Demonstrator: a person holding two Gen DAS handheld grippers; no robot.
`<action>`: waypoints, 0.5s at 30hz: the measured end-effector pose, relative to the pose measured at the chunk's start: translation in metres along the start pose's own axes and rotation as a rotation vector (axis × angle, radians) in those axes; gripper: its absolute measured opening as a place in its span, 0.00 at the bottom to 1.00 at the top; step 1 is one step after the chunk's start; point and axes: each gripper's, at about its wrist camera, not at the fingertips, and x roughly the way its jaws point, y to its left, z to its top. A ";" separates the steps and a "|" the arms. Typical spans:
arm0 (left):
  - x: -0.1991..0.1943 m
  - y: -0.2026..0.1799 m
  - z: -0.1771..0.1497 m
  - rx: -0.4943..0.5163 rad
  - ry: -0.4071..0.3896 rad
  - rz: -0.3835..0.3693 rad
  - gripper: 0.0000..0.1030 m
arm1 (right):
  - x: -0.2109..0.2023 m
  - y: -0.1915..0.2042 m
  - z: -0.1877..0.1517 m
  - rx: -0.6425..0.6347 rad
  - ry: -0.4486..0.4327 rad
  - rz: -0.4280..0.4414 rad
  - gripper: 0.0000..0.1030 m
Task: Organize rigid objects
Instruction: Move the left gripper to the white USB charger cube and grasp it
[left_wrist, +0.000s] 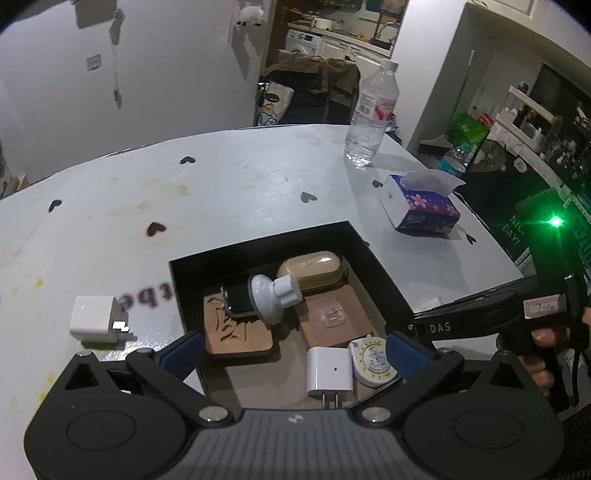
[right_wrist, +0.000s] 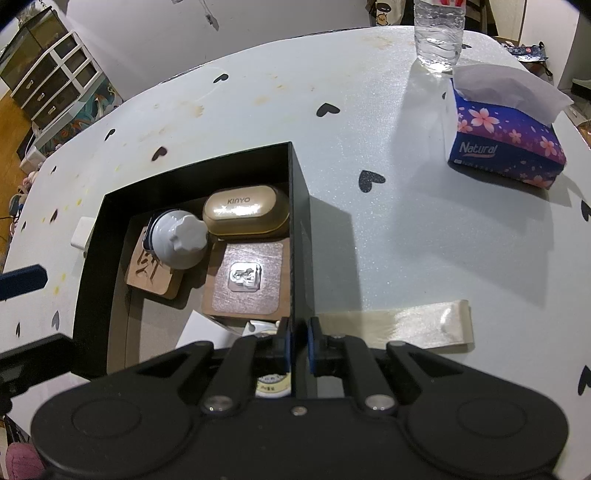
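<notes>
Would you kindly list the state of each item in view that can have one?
Black box: open, no lid, right wall pinched.
Right gripper: shut on the box wall.
Left gripper: open, holding nothing.
Gold case: closed, in the box.
White charger: in the box, prongs out.
White cube adapter: outside the box.
Water bottle: upright, capped.
Tissue box: open, tissue sticking out.
</notes>
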 end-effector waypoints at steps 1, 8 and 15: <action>-0.001 0.002 -0.001 -0.009 0.000 0.006 1.00 | 0.000 0.000 0.000 0.000 0.000 0.000 0.09; -0.009 0.018 -0.010 -0.075 -0.015 0.036 1.00 | 0.000 0.001 0.000 -0.002 -0.001 -0.002 0.09; -0.009 0.060 -0.014 -0.151 -0.044 0.153 1.00 | 0.000 0.001 0.000 -0.005 0.000 -0.005 0.09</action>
